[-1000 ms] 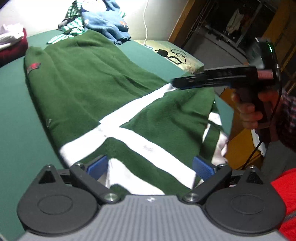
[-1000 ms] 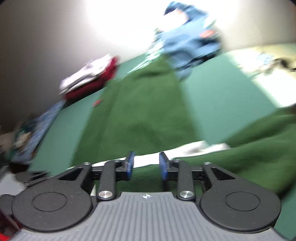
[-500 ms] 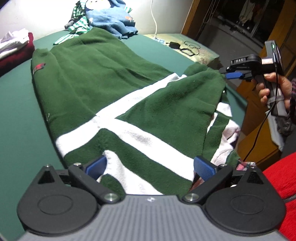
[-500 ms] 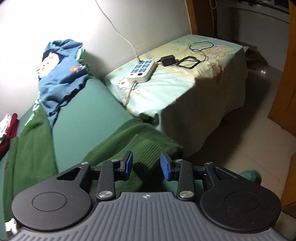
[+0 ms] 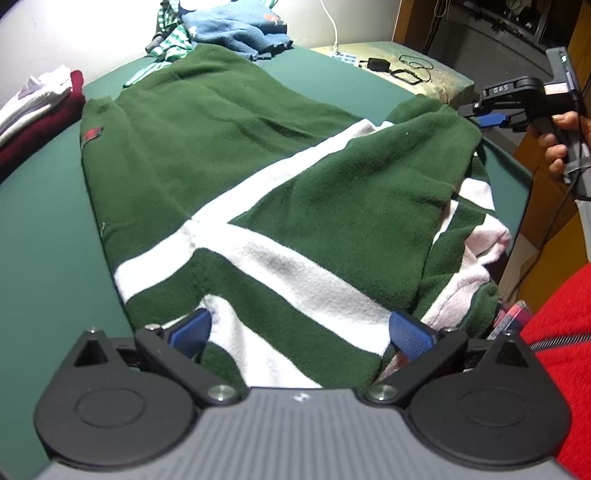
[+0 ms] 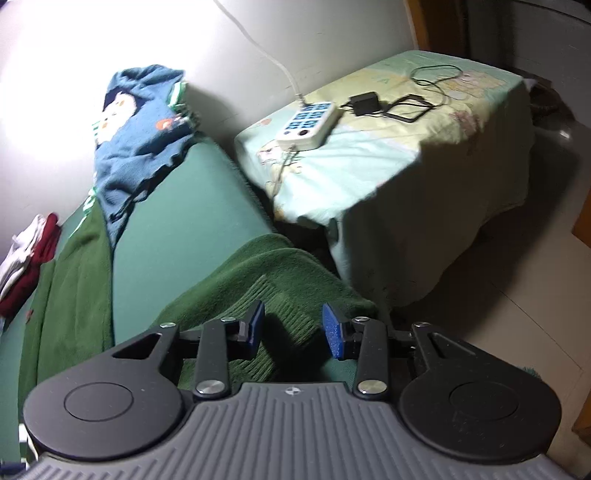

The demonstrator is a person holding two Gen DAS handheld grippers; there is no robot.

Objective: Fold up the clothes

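Observation:
A dark green sweater with white stripes (image 5: 236, 155) lies spread on the green table (image 5: 40, 229), its near part folded over in a diagonal. My left gripper (image 5: 301, 332) is open at the near hem, its blue pads wide apart over the cloth and gripping nothing. In the left wrist view my right gripper (image 5: 491, 119) is held by a hand at the right, just past the sweater's far right corner. In the right wrist view that gripper (image 6: 291, 328) stands open above the ribbed green cuff (image 6: 280, 295), with nothing between its fingers.
Folded white and maroon clothes (image 5: 33, 110) lie at the left edge. A blue garment (image 5: 236, 29) and a striped one are heaped at the back wall. A low table with a cloth (image 6: 399, 155) holds a power strip (image 6: 310, 123) and cables. Bare floor lies right of it.
My right gripper swung from over the sweater out to its right corner, and its jaws have opened wider. The left gripper stayed at the hem.

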